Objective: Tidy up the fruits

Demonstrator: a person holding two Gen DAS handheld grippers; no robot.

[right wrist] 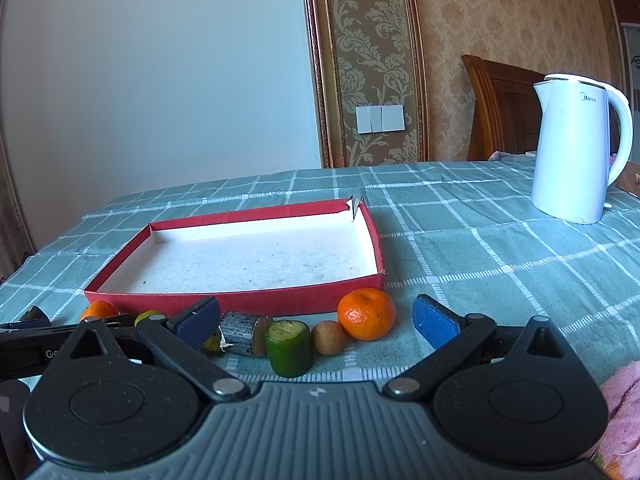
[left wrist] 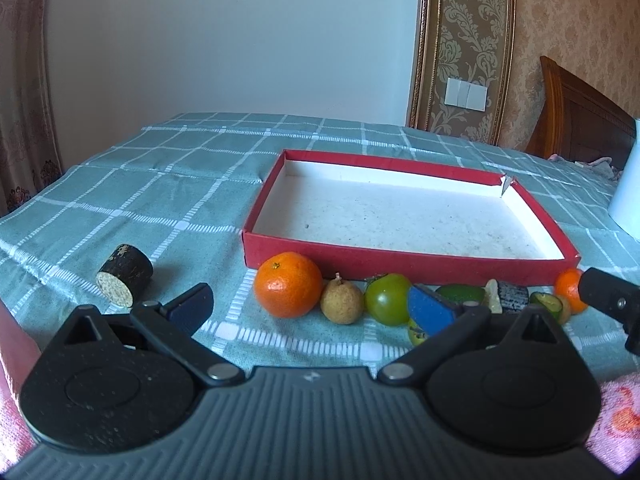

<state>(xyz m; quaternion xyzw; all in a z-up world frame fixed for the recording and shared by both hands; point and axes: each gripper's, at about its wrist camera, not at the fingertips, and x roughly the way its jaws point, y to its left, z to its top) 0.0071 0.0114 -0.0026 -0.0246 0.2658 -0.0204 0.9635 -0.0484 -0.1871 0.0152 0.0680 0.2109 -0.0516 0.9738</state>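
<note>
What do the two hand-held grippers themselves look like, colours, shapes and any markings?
Both look alike. The left hand-held gripper and the right hand-held gripper each have a ribbed grey body with a small white logo, two round black speckled discs, black linkage arms with silver rivets, and fingers faced with blue pads. No cables or sleeves are visible.

Red box (left wrist: 400,266), orange mandarin (left wrist: 289,284), green-checked tablecloth (left wrist: 160,200).

You're in a home room.
Damask wallpaper (right wrist: 372,40), a carved wooden headboard (right wrist: 500,108) (possibly a chair back), a curtain (left wrist: 20,80) and a checked tablecloth (right wrist: 460,240) show it.
</note>
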